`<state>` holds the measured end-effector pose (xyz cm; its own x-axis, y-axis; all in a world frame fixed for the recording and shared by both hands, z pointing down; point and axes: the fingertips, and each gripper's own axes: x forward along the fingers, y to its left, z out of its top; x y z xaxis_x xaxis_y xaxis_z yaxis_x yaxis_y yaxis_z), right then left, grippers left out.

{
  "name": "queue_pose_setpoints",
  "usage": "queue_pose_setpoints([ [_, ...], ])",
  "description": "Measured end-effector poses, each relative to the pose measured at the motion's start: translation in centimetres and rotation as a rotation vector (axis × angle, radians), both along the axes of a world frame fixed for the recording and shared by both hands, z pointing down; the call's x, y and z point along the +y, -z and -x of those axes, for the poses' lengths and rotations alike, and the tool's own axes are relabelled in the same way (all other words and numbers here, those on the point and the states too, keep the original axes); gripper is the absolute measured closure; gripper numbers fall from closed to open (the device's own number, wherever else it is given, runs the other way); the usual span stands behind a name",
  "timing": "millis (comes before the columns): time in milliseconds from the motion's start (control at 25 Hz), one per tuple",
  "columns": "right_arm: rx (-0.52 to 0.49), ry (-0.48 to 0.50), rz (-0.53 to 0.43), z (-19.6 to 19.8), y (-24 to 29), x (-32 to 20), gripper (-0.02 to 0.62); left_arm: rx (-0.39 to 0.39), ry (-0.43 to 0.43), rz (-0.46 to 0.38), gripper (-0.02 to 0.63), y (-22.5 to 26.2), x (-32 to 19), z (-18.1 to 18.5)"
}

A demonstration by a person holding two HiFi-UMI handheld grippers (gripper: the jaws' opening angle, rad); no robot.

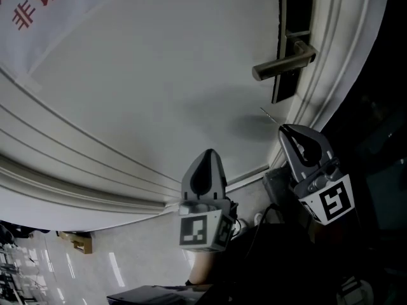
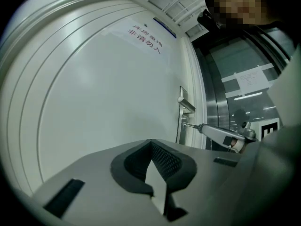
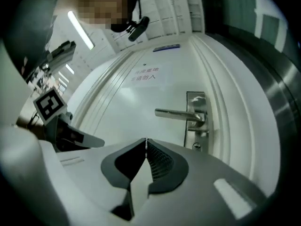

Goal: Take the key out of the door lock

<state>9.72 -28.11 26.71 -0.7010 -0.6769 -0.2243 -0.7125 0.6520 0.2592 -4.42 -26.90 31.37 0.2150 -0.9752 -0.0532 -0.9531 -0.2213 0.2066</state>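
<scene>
The white door (image 1: 159, 75) carries a dark lock plate (image 1: 294, 18) with a metal lever handle (image 1: 283, 62). My right gripper (image 1: 284, 128) hangs just below the plate, shut on a thin key (image 1: 267, 114) that sticks out of its tip, clear of the lock. The left gripper view shows the same key (image 2: 189, 125) in front of the right gripper (image 2: 203, 127). In the right gripper view the keyhole (image 3: 196, 146) under the handle (image 3: 178, 114) looks empty. My left gripper (image 1: 208, 151) is lower and to the left, shut on nothing, pointing at the bare door panel.
A sign with red characters (image 1: 32, 2) hangs on the door at upper left. The moulded door frame (image 1: 337, 62) runs down the right side, with dark glass panels (image 2: 244, 88) beyond it. Glossy floor tiles (image 1: 95, 259) lie below.
</scene>
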Motion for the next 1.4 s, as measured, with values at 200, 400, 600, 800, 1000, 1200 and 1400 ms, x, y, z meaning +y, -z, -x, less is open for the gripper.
queue_pose_setpoints([
  [200, -0.166, 0.186, 0.145, 1.8, -0.4, 1.0, 0.584, 0.002, 0.013, 0.008, 0.606, 0.0, 0.9, 0.9],
  [400, -0.163, 0.242, 0.191, 4.1, -0.8, 2.3, 0.584, 0.030, 0.002, 0.021, 0.606, -0.1, 2.1, 1.8],
  [600, -0.208, 0.292, 0.269, 5.1, -2.1, 3.9, 0.584, 0.039, -0.016, 0.053, 0.606, -1.3, 3.3, 1.7],
  [800, -0.236, 0.346, 0.303, 4.6, -2.6, 5.0, 0.584, 0.043, 0.010, 0.056, 0.606, -1.5, 4.6, 0.8],
  [1000, -0.227, 0.396, 0.315, 3.4, -2.5, 6.3, 0.584, 0.058, 0.056, 0.085, 0.606, -2.2, 5.9, -0.4],
  [1200, -0.240, 0.425, 0.332, 2.3, -2.6, 7.8, 0.584, 0.060, 0.069, 0.068, 0.606, -1.6, 8.0, -1.5],
  [1400, -0.262, 0.427, 0.325, 2.1, -2.2, 8.7, 0.584, 0.048, 0.039, 0.046, 0.606, -0.7, 8.5, -2.1],
])
